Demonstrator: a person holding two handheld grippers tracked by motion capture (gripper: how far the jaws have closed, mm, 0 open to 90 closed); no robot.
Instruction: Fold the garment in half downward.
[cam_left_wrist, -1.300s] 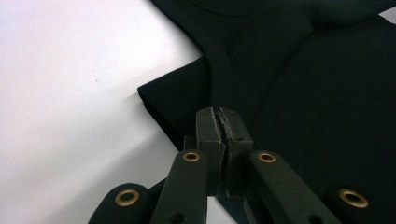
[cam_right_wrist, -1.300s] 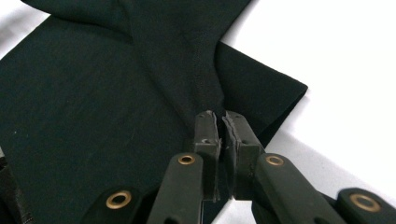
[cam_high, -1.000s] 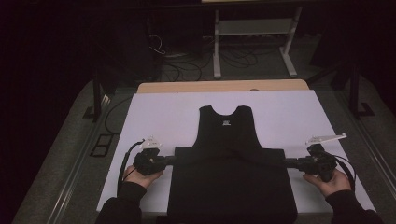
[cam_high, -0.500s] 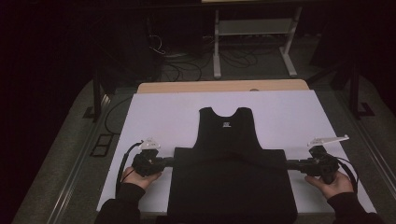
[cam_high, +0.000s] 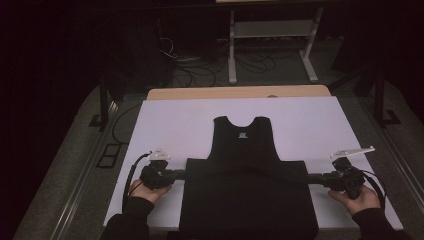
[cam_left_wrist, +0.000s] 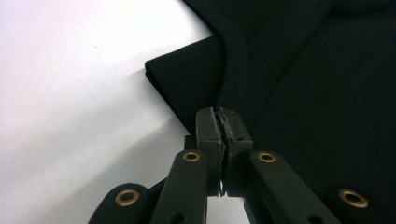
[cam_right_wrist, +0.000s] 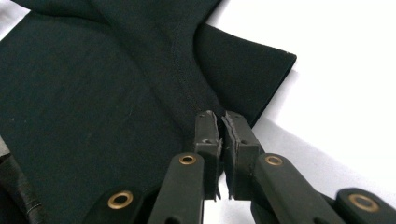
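Garment fold: black sleeveless fabric top (cam_high: 245, 185) lies at lower centre of white table cover (cam_high: 175, 125).
Left gripper (cam_high: 181, 174) and right gripper (cam_high: 311, 177), jaws closed, pinch opposite side edges; keep both level so the fold lands straight.

Black tank top (cam_high: 244, 177), bottom folded up
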